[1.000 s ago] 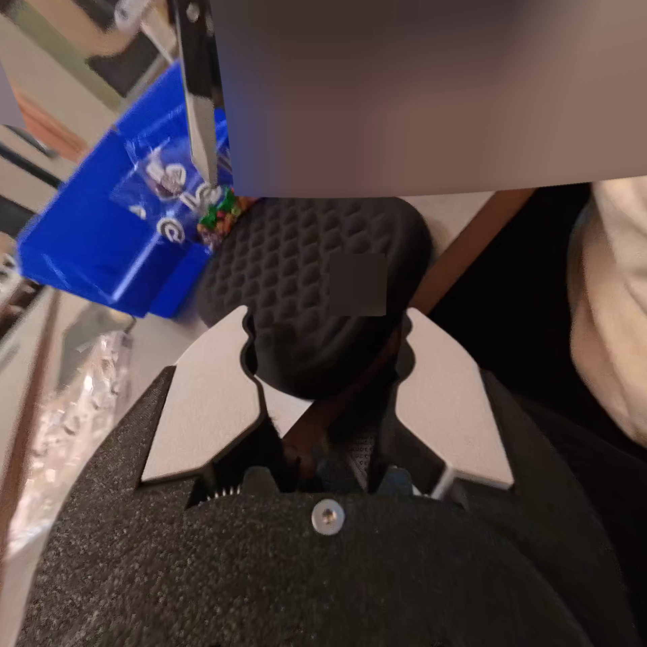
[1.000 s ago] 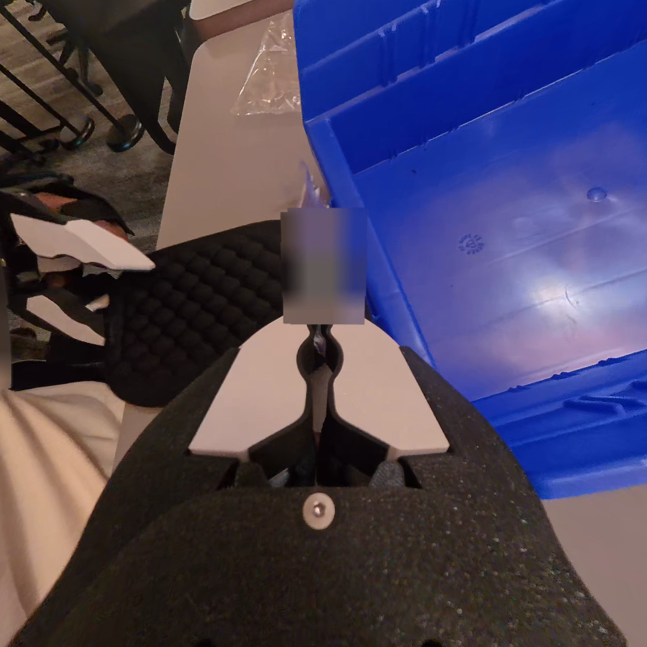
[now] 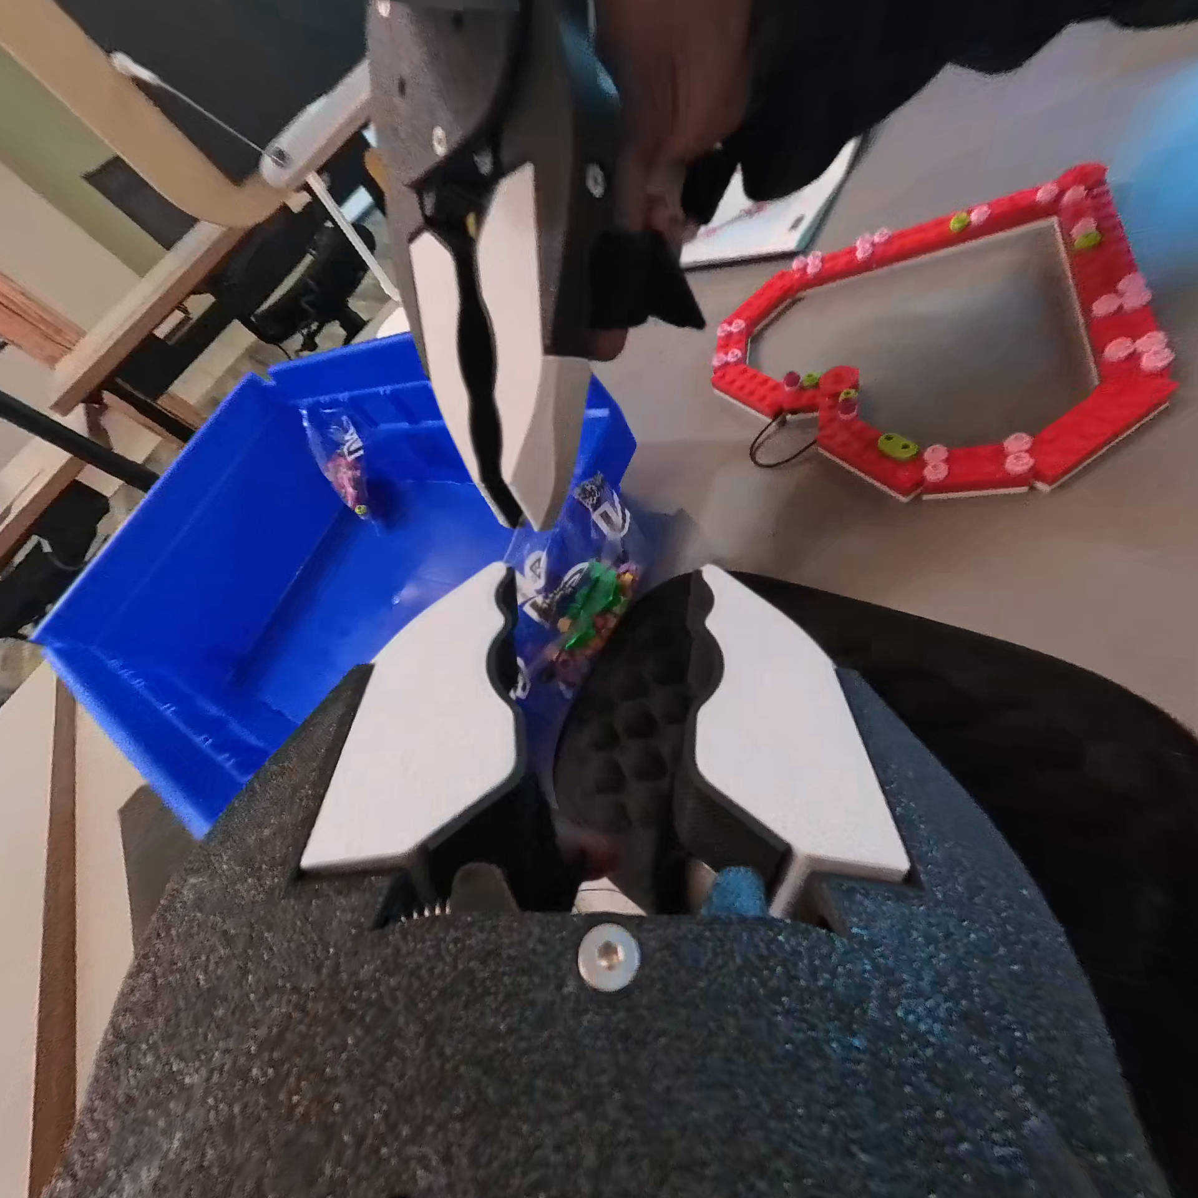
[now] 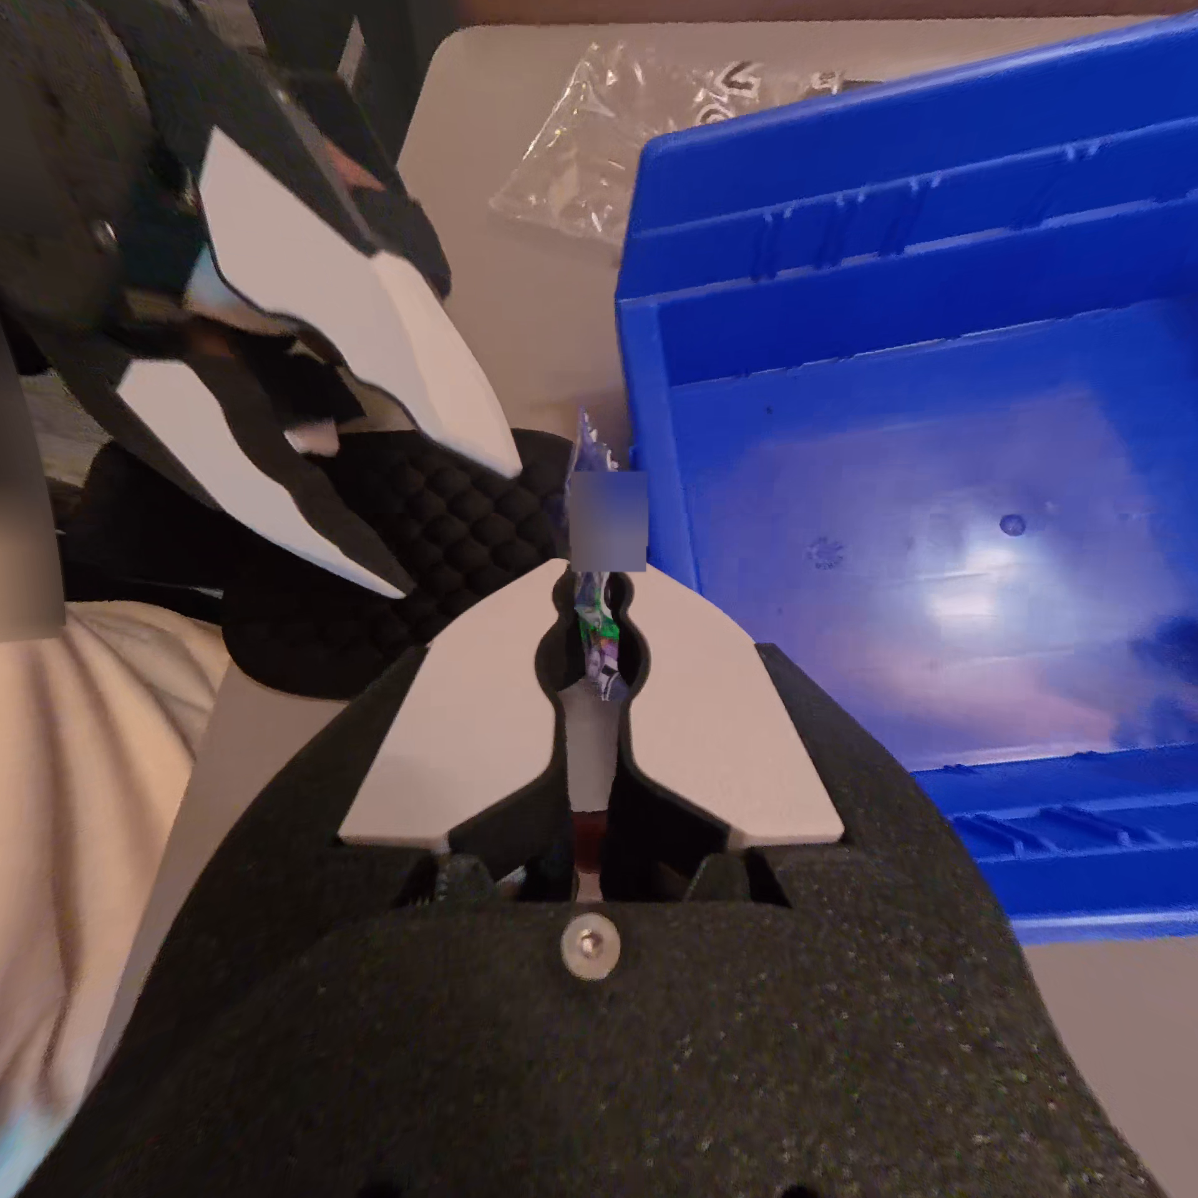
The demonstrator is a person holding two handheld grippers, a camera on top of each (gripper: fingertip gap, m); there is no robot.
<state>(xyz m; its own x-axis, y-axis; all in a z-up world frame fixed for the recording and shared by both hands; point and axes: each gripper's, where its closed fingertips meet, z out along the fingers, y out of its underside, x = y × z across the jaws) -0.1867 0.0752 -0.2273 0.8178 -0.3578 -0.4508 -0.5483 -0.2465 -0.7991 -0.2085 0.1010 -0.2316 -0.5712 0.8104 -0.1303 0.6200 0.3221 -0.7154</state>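
Bin (image 3: 214, 583): solid blue, glossy inside. Clear bag (image 3: 583, 603) w/ white print: green, yellow, purple bits. 2nd bag (image 3: 347, 463) in bin: clear, pink/purple bits. Frame (image 3: 1102, 415): red studded bricks w/ pale pink and lime dots. Pad (image 4: 454, 518): black, honeycomb dimples. Left tool (image 3: 606, 577) and right tool (image 4: 593, 577): white fingers, speckled black bodies. Surface (image 3: 907, 505): plain beige-grey.

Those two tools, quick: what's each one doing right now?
Left tool: open, holding nothing, at the bag.
Right tool: shut on the bag.
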